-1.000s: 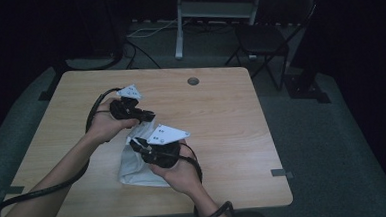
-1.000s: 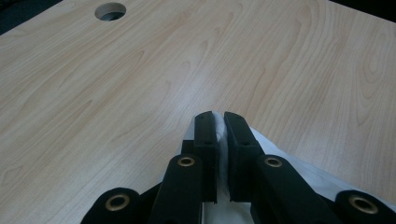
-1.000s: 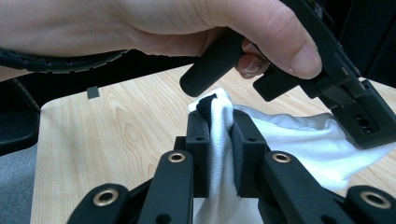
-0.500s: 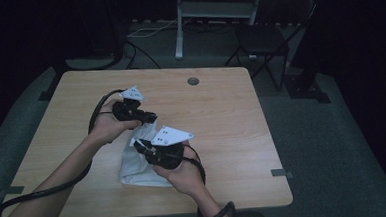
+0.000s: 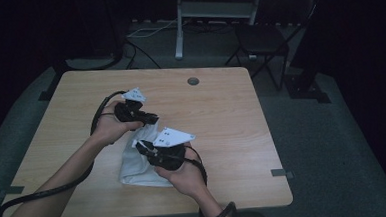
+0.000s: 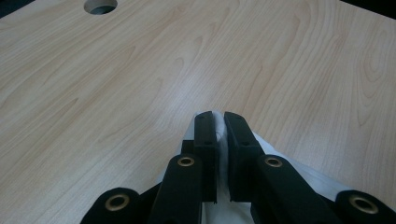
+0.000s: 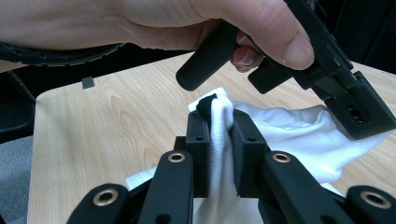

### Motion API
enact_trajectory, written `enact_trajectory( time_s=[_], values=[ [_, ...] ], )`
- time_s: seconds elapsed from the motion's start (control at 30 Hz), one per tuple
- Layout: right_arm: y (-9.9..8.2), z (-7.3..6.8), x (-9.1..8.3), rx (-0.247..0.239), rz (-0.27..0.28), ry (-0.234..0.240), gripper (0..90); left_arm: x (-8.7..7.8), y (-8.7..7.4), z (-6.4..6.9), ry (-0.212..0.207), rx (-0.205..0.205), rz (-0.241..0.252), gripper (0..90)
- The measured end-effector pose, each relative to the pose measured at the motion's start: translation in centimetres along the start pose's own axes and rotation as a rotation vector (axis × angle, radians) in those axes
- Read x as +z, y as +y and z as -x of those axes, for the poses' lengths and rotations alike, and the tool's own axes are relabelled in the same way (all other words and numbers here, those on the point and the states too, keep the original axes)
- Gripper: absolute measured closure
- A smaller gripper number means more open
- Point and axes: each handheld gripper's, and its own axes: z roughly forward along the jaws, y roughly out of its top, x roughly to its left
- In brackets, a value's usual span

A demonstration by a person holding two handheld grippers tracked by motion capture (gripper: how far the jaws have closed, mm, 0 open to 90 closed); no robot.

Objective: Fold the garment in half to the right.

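Cloth [image 5: 136,164] is mid-fold I'd say, bunched on the bench [image 5: 221,117] between both claws, left claw [image 6: 220,135] and right claw [image 7: 219,140] each pinching a white edge, so next they probably lift and spread together.

White cloth [image 5: 140,164], blk grippers, light woodgrain table [image 5: 221,112].
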Motion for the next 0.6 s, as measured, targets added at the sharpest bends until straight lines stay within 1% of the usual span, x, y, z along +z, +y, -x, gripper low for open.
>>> enact_trajectory(
  time_s=[0.27, 0.47, 0.53, 0.6],
  values=[
    [-0.3, 0.1, -0.2, -0.002, -0.006, -0.005, 79.3, 0.5, -0.1, 0.1, -0.006, 0.003, -0.003, 84.7],
    [-0.5, 0.3, -0.3, -0.005, -0.008, -0.006, 79.3, 0.9, -0.2, 0.3, -0.01, 0.001, 0.0, 84.7],
    [-0.6, 0.3, -0.4, 0.0, -0.01, -0.007, 79.3, 1.0, -0.2, 0.3, -0.013, -0.003, 0.002, 84.6],
    [-0.6, 0.3, -0.4, -0.005, -0.01, -0.009, 79.3, 1.1, -0.2, 0.4, -0.014, -0.005, 0.004, 84.6]
  ],
)
